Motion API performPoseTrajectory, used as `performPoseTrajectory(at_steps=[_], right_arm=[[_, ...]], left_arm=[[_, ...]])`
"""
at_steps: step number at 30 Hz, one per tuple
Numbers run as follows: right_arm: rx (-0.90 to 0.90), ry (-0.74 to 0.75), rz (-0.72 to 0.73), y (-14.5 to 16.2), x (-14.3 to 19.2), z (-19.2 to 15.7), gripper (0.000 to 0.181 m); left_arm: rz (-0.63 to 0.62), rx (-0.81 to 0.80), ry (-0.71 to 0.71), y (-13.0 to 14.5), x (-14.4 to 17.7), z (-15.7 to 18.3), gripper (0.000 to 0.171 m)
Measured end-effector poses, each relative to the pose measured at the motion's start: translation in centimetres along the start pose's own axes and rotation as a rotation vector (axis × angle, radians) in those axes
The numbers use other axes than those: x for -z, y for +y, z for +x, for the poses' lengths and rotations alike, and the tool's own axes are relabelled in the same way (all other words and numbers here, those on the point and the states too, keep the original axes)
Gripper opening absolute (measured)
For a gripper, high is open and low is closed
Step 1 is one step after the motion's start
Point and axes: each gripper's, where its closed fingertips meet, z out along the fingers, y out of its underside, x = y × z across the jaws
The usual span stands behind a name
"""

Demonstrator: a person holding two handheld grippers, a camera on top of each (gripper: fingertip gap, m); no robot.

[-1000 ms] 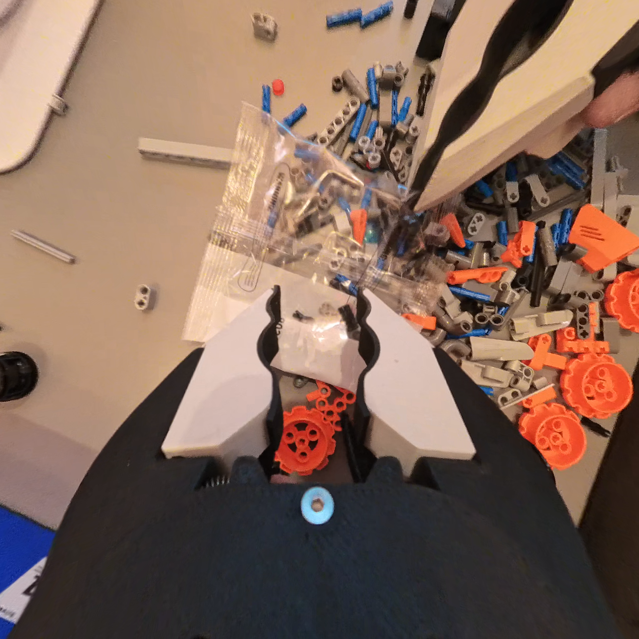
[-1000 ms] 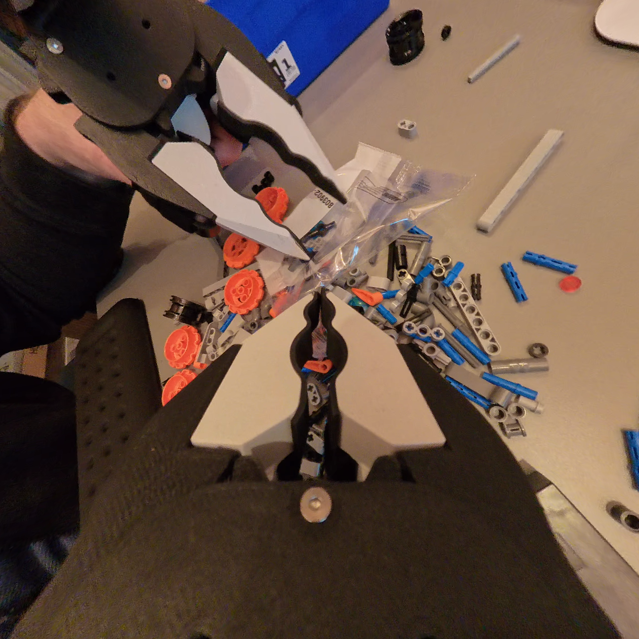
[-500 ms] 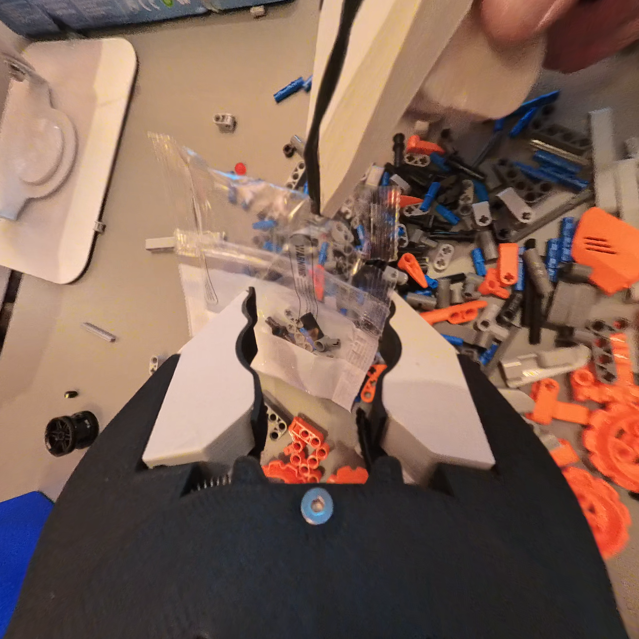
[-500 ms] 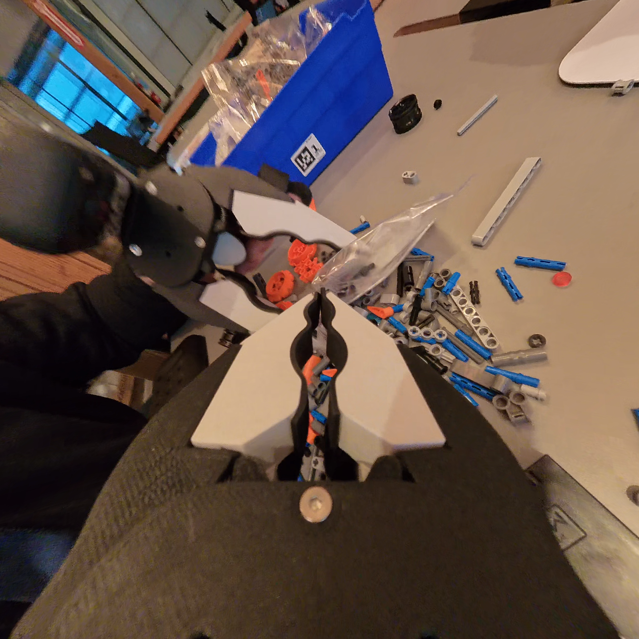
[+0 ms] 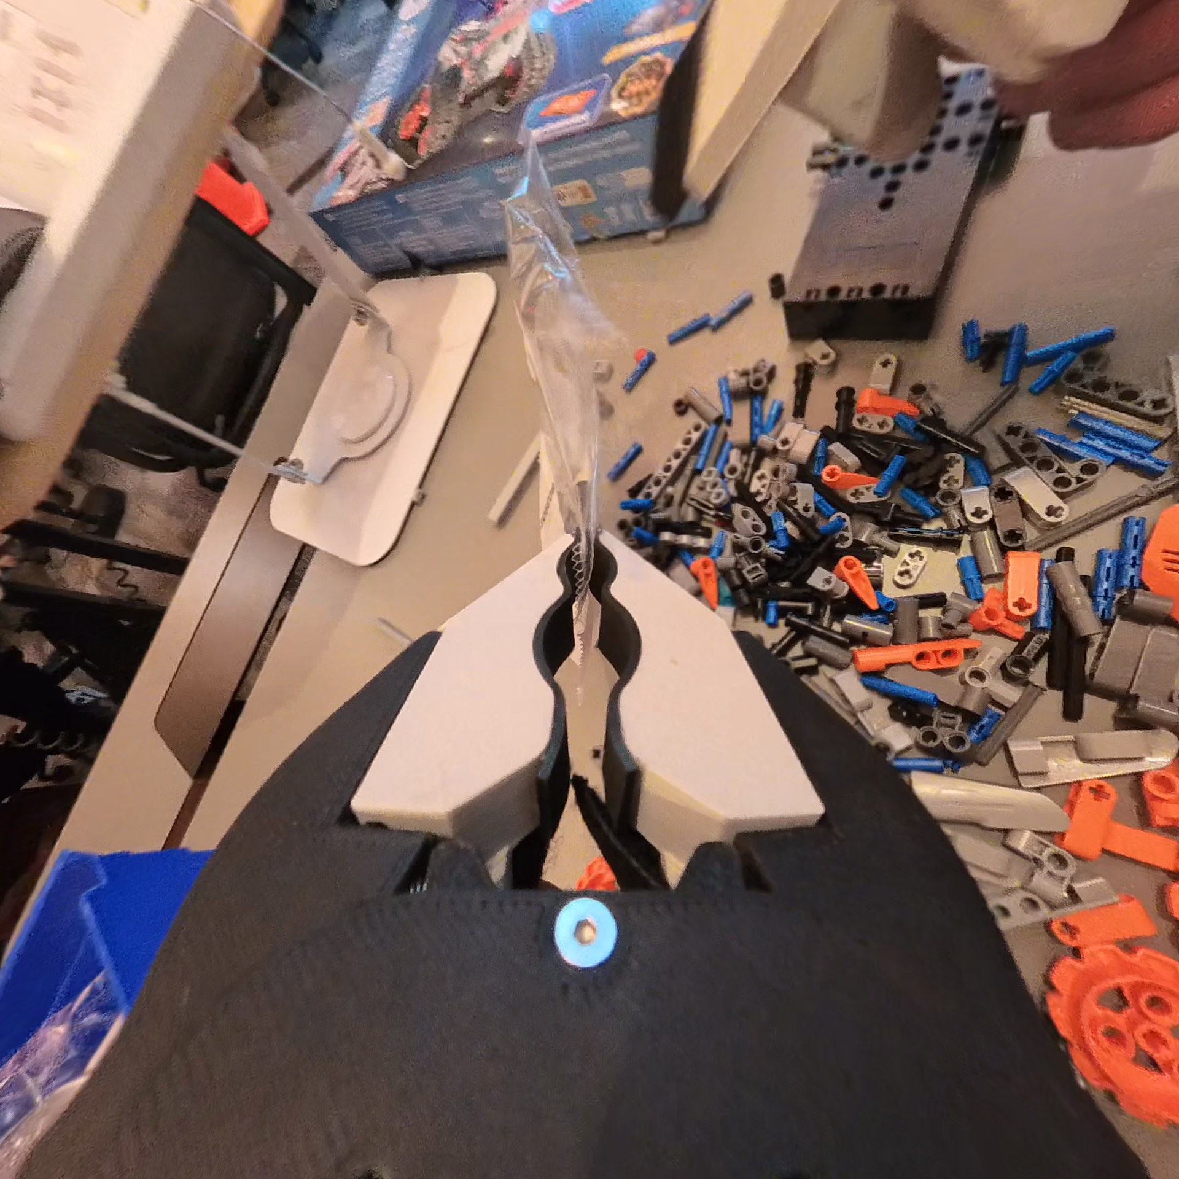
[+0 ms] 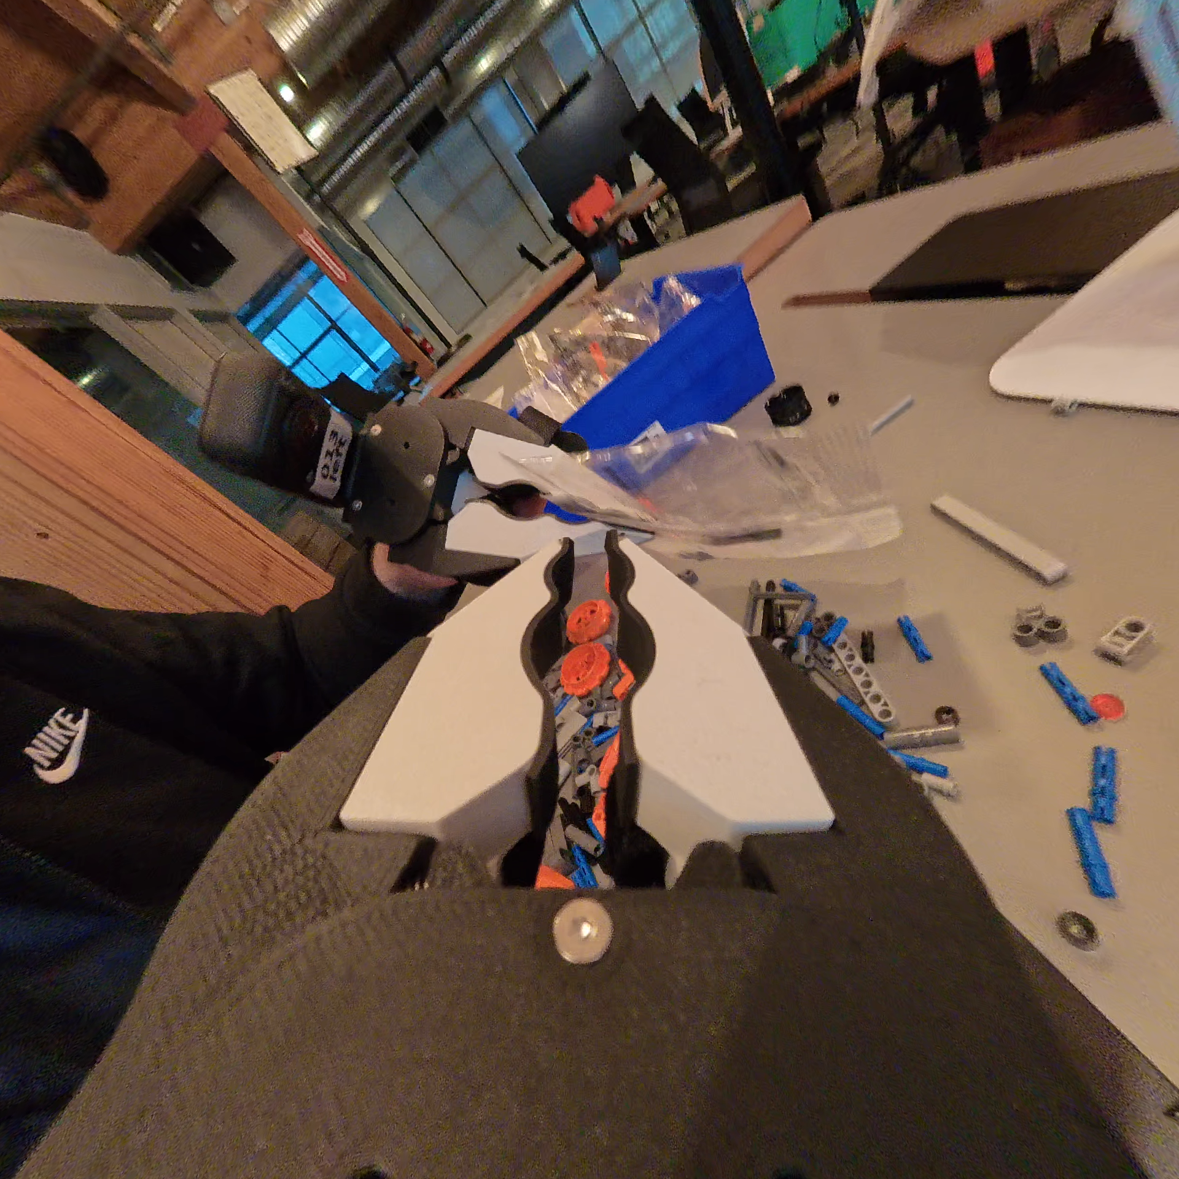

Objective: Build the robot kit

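Left gripper (image 5: 584, 548) pinches the serrated edge of a clear plastic bag (image 5: 561, 383), jaws pressed together on it; the bag stands edge-on above the tips, lifted over the grey table (image 5: 446, 561), with the loose pile of blue, grey and orange building parts (image 5: 893, 574) to its right. Right gripper (image 6: 588, 542) is slightly spread with a narrow gap, gripping nothing; its tips sit just below the bag's lower edge, orange gear wheels (image 6: 584, 667) visible through the gap. Left gripper is held level by a black-sleeved hand (image 6: 408, 577), the blue bin (image 6: 689, 363) behind it.
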Motion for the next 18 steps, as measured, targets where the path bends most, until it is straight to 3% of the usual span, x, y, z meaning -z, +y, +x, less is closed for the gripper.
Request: performPoseTrajectory(at_steps=[6,9,13,16,18], right_arm=[[0.038,-0.022,0.086,-1.8,3.0,-0.7,0.007],[0.033,-0.027,0.089,-1.7,3.4,-0.6,0.004],[0.033,-0.036,0.088,-1.6,3.5,-0.8,0.003],[0.032,-0.040,0.086,-1.5,3.6,-0.9,0.002],[0.032,-0.035,0.086,-1.5,3.6,-0.8,0.002]], left_arm=[[0.092,0.192,0.052,-1.2,6.0,-4.3,0.000],[0.136,0.310,-0.013,-0.5,10.2,-8.3,0.000],[0.167,0.500,-0.125,3.3,15.4,-13.3,0.000],[0.186,0.643,-0.294,8.3,18.5,-16.8,0.000],[0.189,0.755,-0.346,11.9,19.4,-17.4,0.000]])
